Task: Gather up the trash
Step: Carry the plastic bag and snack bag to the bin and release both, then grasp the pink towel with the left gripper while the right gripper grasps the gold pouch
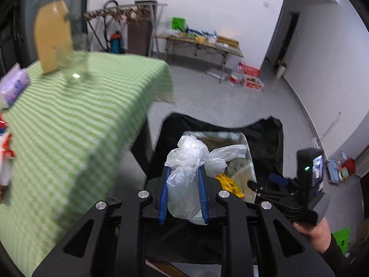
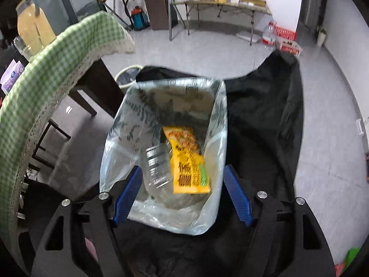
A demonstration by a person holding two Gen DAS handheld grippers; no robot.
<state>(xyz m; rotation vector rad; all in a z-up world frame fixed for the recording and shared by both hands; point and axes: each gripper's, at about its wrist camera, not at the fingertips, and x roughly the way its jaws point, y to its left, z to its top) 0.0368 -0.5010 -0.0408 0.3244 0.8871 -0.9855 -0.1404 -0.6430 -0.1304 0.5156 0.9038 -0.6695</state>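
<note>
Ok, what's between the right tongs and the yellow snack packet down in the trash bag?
Nothing solid: the open right tongs hang above the trash bag, with the yellow packet and clear plastic lying inside, as the right wrist view shows.

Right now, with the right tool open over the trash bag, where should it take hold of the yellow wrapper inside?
Grip the yellow wrapper by its near bottom edge, coming straight down from above. It lies flat and tilted in the trash bag, and that edge sits between the open right tool pads, clear of the bag walls.

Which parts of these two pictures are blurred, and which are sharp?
Left wrist view: the green checked tablecloth and yellow jug are smeared, the white plastic bag sharp. Right wrist view: the yellow packet is slightly blurred.
</note>
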